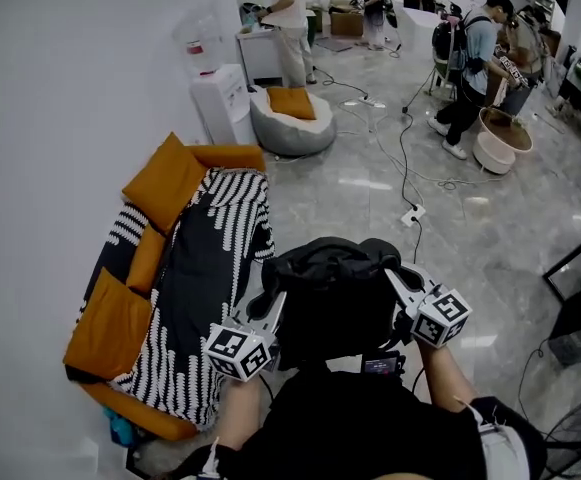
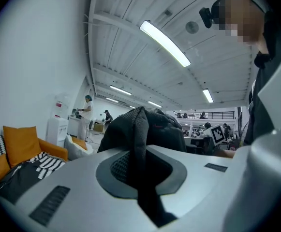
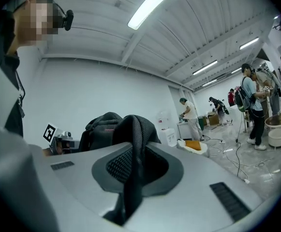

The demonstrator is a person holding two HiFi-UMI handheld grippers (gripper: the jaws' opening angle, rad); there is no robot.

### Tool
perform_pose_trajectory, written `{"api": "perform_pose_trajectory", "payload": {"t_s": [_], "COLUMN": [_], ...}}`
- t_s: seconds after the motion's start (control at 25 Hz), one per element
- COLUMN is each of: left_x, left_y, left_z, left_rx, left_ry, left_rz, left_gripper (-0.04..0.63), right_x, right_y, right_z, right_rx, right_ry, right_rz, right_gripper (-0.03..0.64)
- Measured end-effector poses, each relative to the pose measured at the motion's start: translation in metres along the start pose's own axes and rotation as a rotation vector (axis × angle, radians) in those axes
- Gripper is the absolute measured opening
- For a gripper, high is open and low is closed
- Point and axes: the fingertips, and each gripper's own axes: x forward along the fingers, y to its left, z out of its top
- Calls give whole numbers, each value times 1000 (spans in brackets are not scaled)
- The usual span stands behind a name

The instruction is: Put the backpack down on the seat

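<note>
Left gripper (image 2: 140,174): jaws pressed onto a black mesh strap (image 2: 141,139), which runs up from between the pads. Right gripper (image 3: 130,172): jaws likewise clamped on a second mesh strap (image 3: 135,141). Both straps belong to the black backpack (image 1: 330,290), which hangs between the two grippers in front of the person, off the floor. In the head view it sits just beside the right edge of the sofa (image 1: 110,333) and does not rest on it. The seat carries orange cushions and a black-and-white patterned throw (image 1: 205,258). A small red patch (image 2: 160,126) on the backpack is too small to read. Beyond the sofa a water dispenser (image 1: 222,103) stands against the wall; its bottle bears a red label (image 1: 198,48), print illegible. Beside it is a grey beanbag (image 1: 292,128)
</note>
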Motion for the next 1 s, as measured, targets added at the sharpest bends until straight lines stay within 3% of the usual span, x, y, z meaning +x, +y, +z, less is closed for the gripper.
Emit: {"api": "perform_pose_trajectory", "payload": {"t_s": [0.2, 0.8, 1.0], "left_x": [38, 142, 174], "left_y": [51, 185, 221], "left_z": [15, 82, 89], "left_rx": [-13, 47, 27], "left_ry": [3, -40, -37], "left_rz": [-11, -57, -51], "left_gripper": [32, 32, 31], "right_x": [55, 202, 240], "right_y": [-27, -94, -117], "right_z": [8, 53, 60], "right_rx": [-14, -10, -12], "right_ry": [18, -35, -20], "right_rz": [-8, -16, -24], "right_gripper": [48, 48, 48]}}
